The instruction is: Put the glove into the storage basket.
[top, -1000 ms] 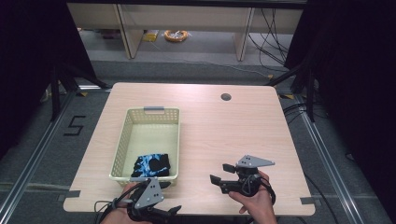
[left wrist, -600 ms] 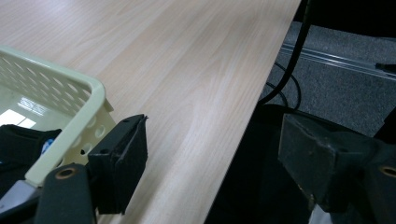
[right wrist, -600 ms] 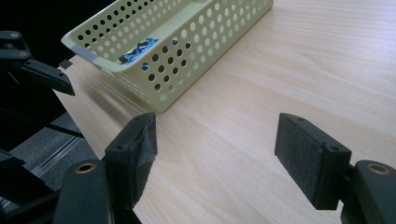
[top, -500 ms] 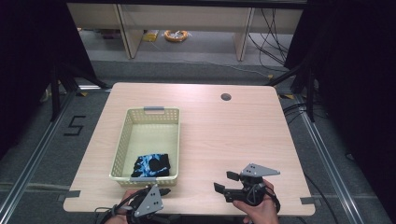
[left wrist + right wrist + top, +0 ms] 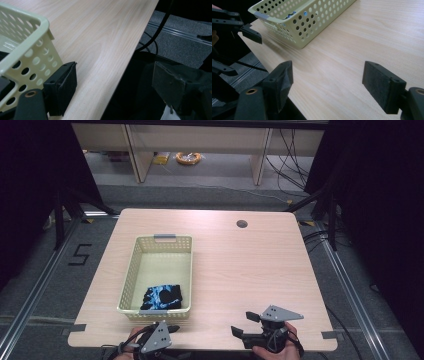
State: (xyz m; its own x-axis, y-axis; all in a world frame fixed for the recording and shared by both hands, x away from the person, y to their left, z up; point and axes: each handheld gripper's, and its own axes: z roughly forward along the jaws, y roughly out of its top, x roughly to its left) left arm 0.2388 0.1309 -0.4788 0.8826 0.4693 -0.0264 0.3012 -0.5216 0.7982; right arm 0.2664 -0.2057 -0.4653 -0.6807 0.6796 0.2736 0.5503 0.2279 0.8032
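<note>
Both grippers had been drawn back to the table's (image 5: 240, 270) near edge, jaws just opening. The left gripper (image 5: 167, 329) and right gripper (image 5: 243, 325) were spread, empty. The cloth (image 5: 162, 297) lay in the basket (image 5: 131, 272).

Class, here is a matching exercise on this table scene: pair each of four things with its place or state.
Things:
1 basket
2 black and blue cloth
3 round hole
4 right gripper

Places or states:
A far side of the table
B jaws open, holding nothing
C pale yellow, on the table's left half
D inside the basket, at its near end

Pairs: 1-C, 2-D, 3-A, 4-B
</note>
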